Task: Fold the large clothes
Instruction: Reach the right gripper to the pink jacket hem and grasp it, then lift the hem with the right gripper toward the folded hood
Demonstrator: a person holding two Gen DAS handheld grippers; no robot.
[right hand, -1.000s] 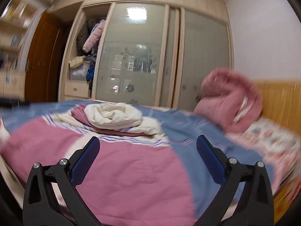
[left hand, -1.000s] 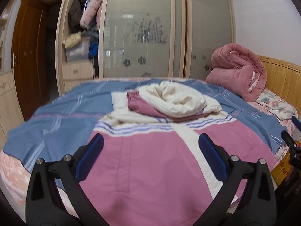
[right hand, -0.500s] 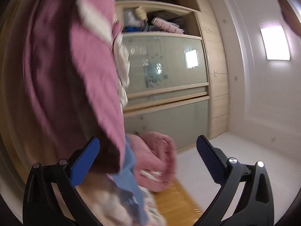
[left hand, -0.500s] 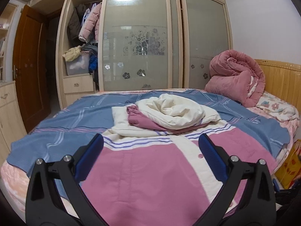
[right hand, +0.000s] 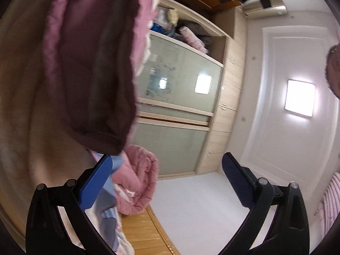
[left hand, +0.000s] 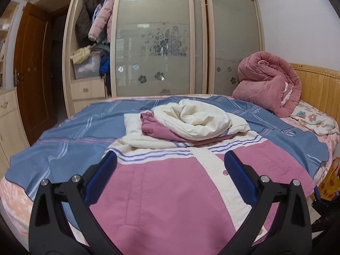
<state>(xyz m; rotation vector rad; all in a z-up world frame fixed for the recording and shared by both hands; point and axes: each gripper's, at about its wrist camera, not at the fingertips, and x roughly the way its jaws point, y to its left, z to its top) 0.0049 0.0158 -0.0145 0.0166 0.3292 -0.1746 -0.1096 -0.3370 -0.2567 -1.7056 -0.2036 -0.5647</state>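
Note:
A large pink and cream garment [left hand: 165, 193] lies spread on the bed, its cream hood and sleeves bunched in a heap [left hand: 191, 123] at the far end. My left gripper [left hand: 170, 170] is open and empty, held above the garment's near hem. My right gripper [right hand: 167, 170] is open and empty, rolled sideways and pointing toward the wardrobe and ceiling. The pink garment [right hand: 89, 63] fills the left of the right wrist view, close and blurred; I cannot tell whether it touches the left finger.
A blue striped bedsheet [left hand: 70, 136] covers the bed. A rolled pink quilt [left hand: 267, 82] sits by the wooden headboard [left hand: 316, 87]. A sliding-door wardrobe [left hand: 153, 42] stands behind the bed. A brown door [left hand: 31, 68] is at the left. A yellow bag [left hand: 330, 182] is beside the bed.
The right gripper has rolled sideways and swung close to the garment, now facing wardrobe and ceiling. The left gripper has shifted only slightly and stays open.

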